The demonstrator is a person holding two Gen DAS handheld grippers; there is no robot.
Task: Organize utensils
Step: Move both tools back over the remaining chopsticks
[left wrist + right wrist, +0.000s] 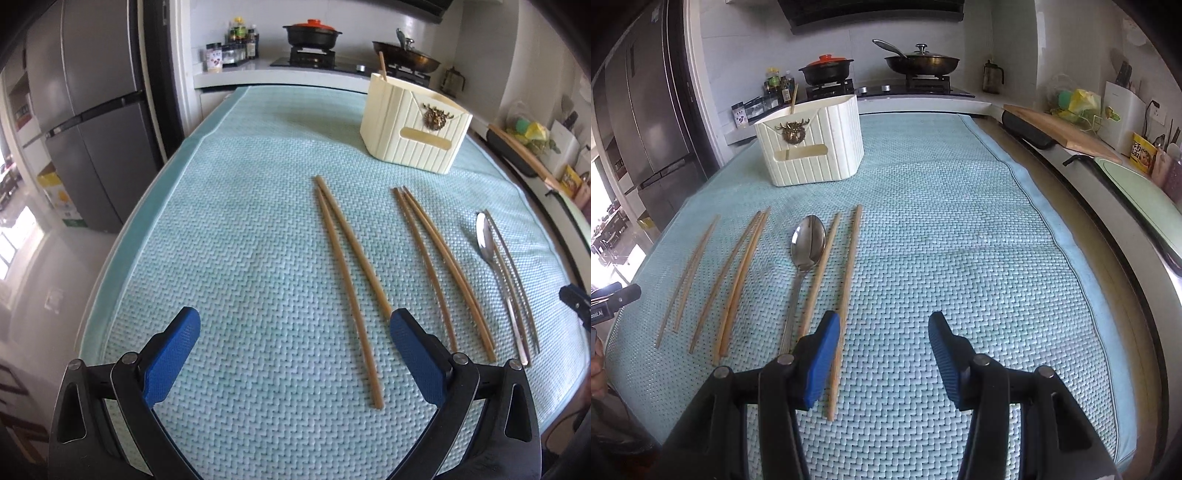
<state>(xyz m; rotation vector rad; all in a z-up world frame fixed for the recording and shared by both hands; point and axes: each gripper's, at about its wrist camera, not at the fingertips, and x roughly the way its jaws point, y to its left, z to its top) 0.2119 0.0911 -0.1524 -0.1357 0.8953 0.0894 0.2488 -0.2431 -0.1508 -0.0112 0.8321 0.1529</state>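
Pale green woven cloth (pixel 942 229) is spread over the bench.

Left gripper (pixel 295 325): jaws held wide apart, nothing between the pads; it hangs low over the near part of the cloth, its right finger (pixel 417 358) just beside the near end of the first chopstick pair (pixel 347 258).

Utensils, laid roughly parallel on the cloth, listed from the left:
- first chopstick pair, tips crossed at the far end;
- second chopstick pair (pixel 439 262), close together;
- spoon (pixel 807 240), bowl upward, handle toward the viewer;
- third chopstick pair (pixel 846 280), just right of the spoon.

Right gripper (pixel 882 332): jaws set about half apart, empty; its left finger (pixel 820 358) sits over the near ends of the third pair.

Cream ribbed holder (pixel 812 140) stands upright behind the utensils, well apart from them, one stick (pixel 793 96) leaning in it.
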